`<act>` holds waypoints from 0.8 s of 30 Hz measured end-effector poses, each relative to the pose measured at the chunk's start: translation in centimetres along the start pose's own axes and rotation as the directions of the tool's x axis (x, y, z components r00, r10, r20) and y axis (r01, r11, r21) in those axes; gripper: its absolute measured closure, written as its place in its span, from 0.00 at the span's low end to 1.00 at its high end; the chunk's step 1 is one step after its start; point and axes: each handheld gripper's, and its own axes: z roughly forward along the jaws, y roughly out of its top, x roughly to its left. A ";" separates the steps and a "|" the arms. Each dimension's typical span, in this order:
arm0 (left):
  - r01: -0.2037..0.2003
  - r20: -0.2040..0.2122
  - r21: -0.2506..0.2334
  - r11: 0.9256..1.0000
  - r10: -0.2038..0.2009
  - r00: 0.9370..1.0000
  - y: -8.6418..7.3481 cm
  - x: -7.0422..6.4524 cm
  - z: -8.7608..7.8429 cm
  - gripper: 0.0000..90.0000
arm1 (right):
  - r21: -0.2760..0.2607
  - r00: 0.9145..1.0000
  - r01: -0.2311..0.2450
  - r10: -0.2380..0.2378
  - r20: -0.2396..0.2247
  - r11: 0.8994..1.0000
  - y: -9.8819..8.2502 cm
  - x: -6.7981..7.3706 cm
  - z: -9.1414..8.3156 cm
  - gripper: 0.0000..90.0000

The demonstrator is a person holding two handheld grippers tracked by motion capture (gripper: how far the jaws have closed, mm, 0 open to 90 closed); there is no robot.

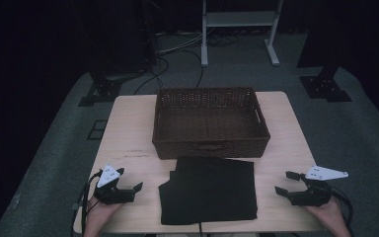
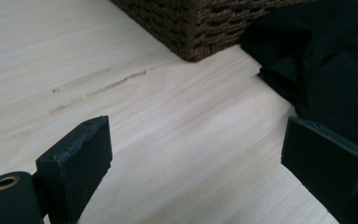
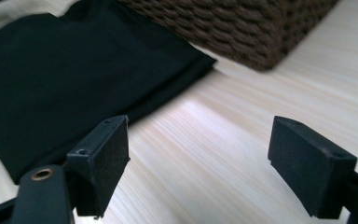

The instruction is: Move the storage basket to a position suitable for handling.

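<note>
You have not picked anything up yet, so almost all the work looks left to do. My guess is the black cloth should go in the basket, and the basket has nothing in it.

Your left tool sits low at the near edge of the worktop. Its jaws are spread wide apart, with nothing between them but bare wood. The cloth lies just beside it, on the side where your other tool is, and does not touch it.

Your right tool is the same: jaws wide apart, holding nothing, touching nothing. The cloth lies just beside it too, so the folded cloth rests flat between your two tools.

Past the tools, the far edge of the cloth meets the front wall of the brown woven basket
</note>
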 end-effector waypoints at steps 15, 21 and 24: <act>-0.091 0.050 0.034 0.995 0.089 0.995 1.7 -1.0 -0.4 0.09 | 0.032 0.998 0.062 -0.062 -0.014 0.998 2.3 1.3 -0.7 0.20; -0.139 0.073 0.030 0.990 0.136 0.988 2.9 -1.9 -0.3 0.09 | 0.063 0.993 0.117 -0.115 -0.025 0.991 4.0 2.3 -0.7 0.20; -0.164 0.082 0.029 0.986 0.161 0.984 3.5 -2.2 -0.2 0.09 | 0.074 0.991 0.134 -0.132 -0.025 0.988 4.6 2.6 -0.5 0.20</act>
